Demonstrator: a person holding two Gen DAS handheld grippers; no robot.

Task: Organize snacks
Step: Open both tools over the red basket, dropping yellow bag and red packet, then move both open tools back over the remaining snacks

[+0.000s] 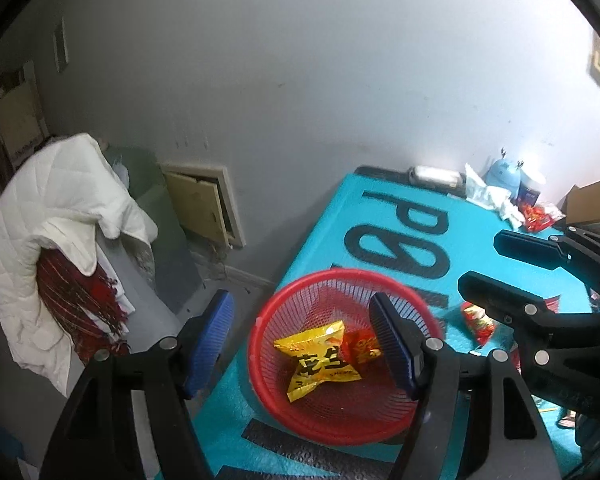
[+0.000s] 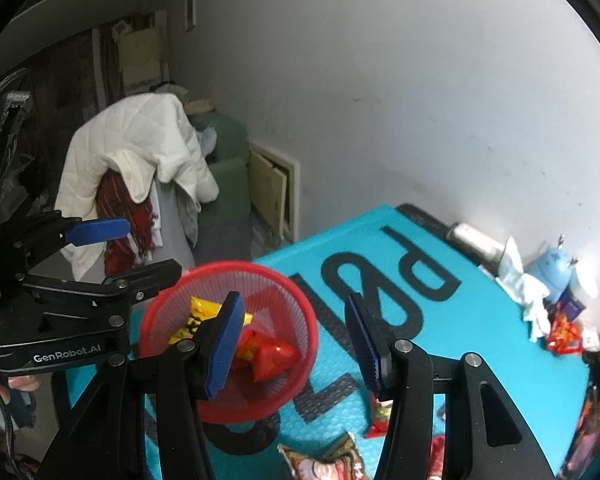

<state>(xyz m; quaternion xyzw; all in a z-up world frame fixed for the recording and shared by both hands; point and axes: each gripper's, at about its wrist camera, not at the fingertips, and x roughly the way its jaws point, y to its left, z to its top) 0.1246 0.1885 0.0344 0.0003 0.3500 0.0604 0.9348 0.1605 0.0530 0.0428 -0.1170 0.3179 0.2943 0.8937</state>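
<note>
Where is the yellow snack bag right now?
The yellow snack bag lies inside the red basket on the blue table, beside a red packet. In the right wrist view it peeks out behind that gripper's left finger, at the basket's left side.

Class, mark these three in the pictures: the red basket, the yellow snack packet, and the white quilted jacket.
red basket [image 1: 324, 420]: left wrist view, on its near wall.
yellow snack packet [image 1: 320, 364]: left wrist view, on the packet's printed middle.
white quilted jacket [image 2: 140, 140]: right wrist view, on its upper back.
</note>
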